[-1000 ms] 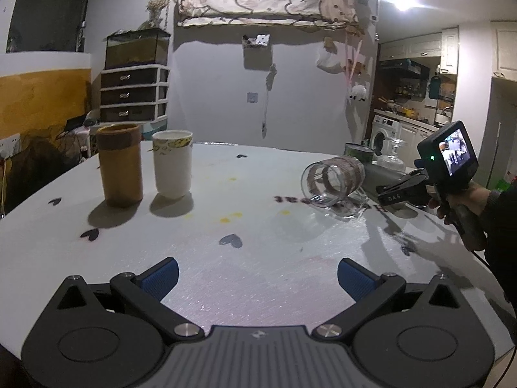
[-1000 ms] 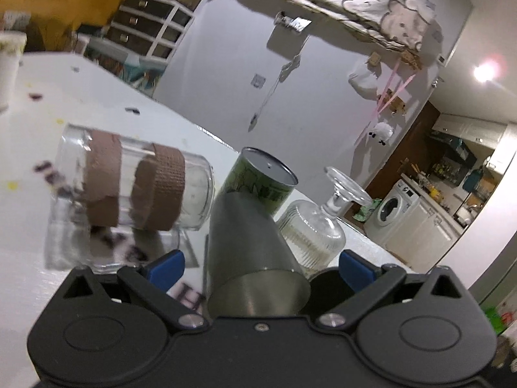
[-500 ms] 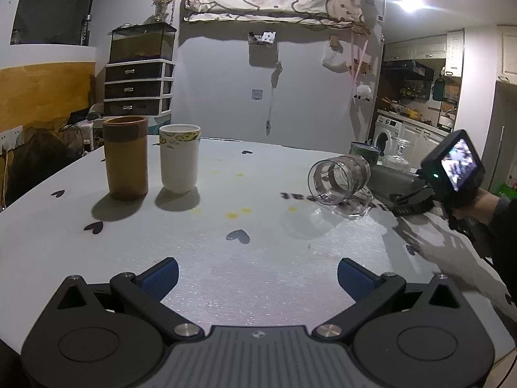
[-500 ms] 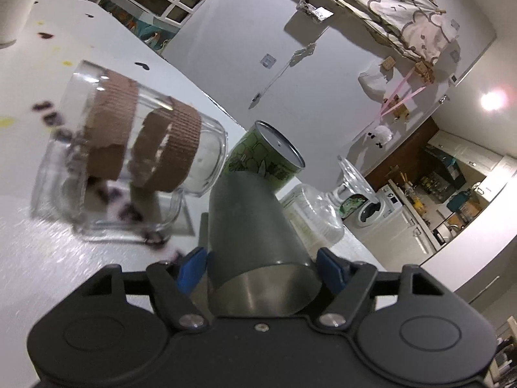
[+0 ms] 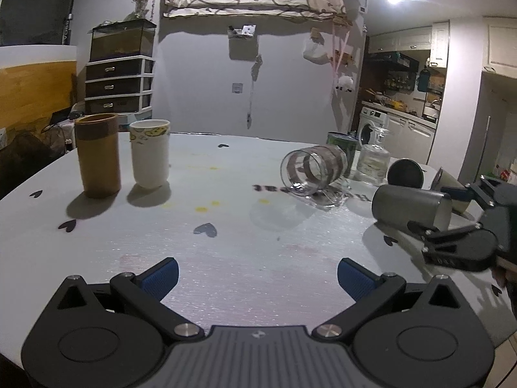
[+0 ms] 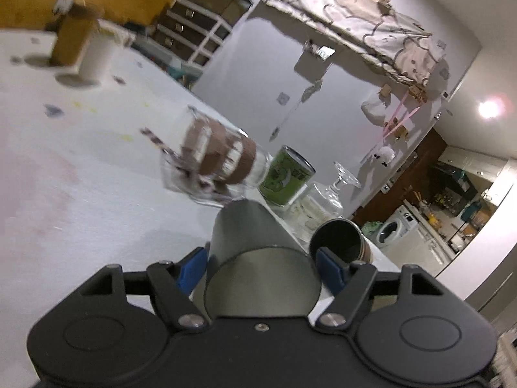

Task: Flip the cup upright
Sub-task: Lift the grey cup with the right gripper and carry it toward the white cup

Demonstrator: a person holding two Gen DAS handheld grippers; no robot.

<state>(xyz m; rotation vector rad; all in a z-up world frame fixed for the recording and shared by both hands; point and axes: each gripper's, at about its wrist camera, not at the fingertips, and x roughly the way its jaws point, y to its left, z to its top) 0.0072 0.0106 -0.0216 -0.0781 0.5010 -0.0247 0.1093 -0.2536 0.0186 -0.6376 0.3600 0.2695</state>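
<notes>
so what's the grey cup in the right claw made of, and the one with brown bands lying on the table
The grey cup in the right claw looks like brushed metal, probably stainless steel: opaque, with a dull even sheen. The banded cup looks like clear glass, since the table shows through it; its brown bands seem matte, perhaps woven or paper, but blur leaves that open.

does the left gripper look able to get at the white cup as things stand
Probably yes. The left gripper is open and holds nothing, and the white cup stands upright ahead and to its left with bare table between. The brown cup beside it leaves only a narrow gap on that side.
</notes>
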